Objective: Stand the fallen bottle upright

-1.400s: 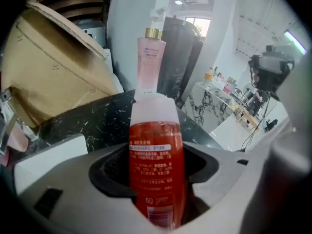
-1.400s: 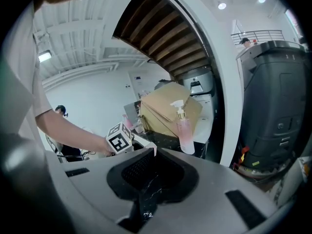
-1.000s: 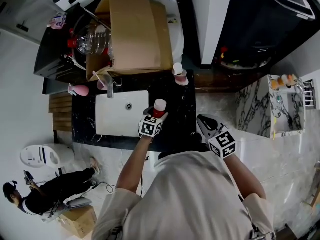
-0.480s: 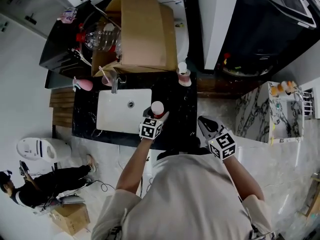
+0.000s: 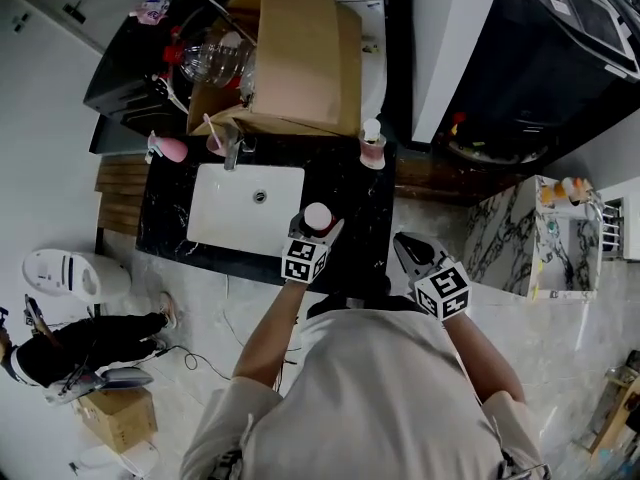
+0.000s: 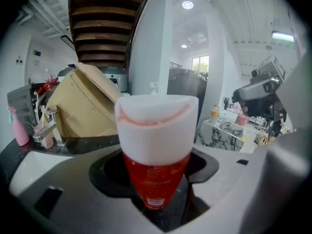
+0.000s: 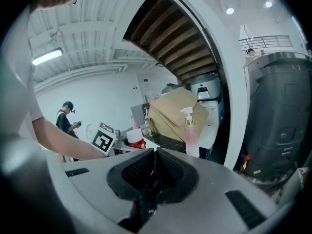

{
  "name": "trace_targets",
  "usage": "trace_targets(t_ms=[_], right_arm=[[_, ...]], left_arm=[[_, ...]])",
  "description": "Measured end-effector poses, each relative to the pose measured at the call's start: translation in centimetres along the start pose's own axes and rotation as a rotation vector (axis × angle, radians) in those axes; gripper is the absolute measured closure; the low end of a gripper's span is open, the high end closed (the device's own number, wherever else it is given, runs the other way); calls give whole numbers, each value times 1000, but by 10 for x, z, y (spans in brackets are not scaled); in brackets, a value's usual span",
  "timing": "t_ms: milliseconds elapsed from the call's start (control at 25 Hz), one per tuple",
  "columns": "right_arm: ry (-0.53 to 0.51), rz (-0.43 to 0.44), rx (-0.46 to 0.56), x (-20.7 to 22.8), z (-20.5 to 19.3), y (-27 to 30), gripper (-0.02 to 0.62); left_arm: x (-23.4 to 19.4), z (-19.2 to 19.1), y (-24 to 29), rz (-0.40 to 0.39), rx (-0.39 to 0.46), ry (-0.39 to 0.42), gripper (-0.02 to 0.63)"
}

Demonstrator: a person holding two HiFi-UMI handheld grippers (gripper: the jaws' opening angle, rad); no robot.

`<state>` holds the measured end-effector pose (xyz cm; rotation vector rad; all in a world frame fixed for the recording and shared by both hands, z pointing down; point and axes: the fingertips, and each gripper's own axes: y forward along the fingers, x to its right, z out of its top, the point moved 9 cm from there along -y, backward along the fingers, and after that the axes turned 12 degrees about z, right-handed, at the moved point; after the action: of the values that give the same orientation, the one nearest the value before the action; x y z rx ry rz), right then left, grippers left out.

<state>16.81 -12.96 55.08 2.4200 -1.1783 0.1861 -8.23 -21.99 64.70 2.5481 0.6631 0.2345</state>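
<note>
A red bottle with a white cap [image 5: 318, 216] stands nearly upright over the black counter [image 5: 362, 218], just right of the sink. My left gripper [image 5: 316, 230] is shut on its red body, and the cap points up at the head camera. In the left gripper view the bottle [image 6: 156, 145] fills the gap between the jaws, cap uppermost. My right gripper [image 5: 404, 249] hangs off the counter's right front corner, its jaws shut with nothing in them [image 7: 152, 168]. From the right gripper view the bottle [image 7: 135, 138] shows small at the left.
A white sink [image 5: 245, 208] lies left of the bottle, its faucet [image 5: 232, 153] behind it. A cardboard box [image 5: 300, 53] fills the back of the counter. A pink pump bottle [image 5: 372, 146] stands at the back right, a pink spray bottle [image 5: 168, 148] at the back left. A person [image 5: 60, 353] sits at lower left.
My left gripper has lifted and tipped the bottle from leaning to nearly upright, so its cap top now faces the head camera. The right gripper has stayed put.
</note>
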Motion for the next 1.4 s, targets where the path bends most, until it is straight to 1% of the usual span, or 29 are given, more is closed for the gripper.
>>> trace_targets(t_ms=[240, 440, 640, 880, 1120, 1400], right_arm=[[-16, 15, -20, -3, -4, -2, 557], [-10, 27, -33, -4, -12, -2, 557], [-9, 46, -46, -7, -19, 0, 557], [-13, 52, -40, -9, -19, -2, 557], [-17, 59, -31, -12, -19, -2, 557], [-26, 67, -24, -15, -16, 1, 557]], left_arm=[[16, -17, -2, -3, 8, 0, 316], [28, -19, -6, 13, 37, 48, 311], [28, -30, -5, 39, 53, 47, 304], [29, -23, -8, 62, 42, 20, 263], [30, -15, -15, 54, 63, 21, 259], [27, -4, -30, 54, 106, 10, 256]])
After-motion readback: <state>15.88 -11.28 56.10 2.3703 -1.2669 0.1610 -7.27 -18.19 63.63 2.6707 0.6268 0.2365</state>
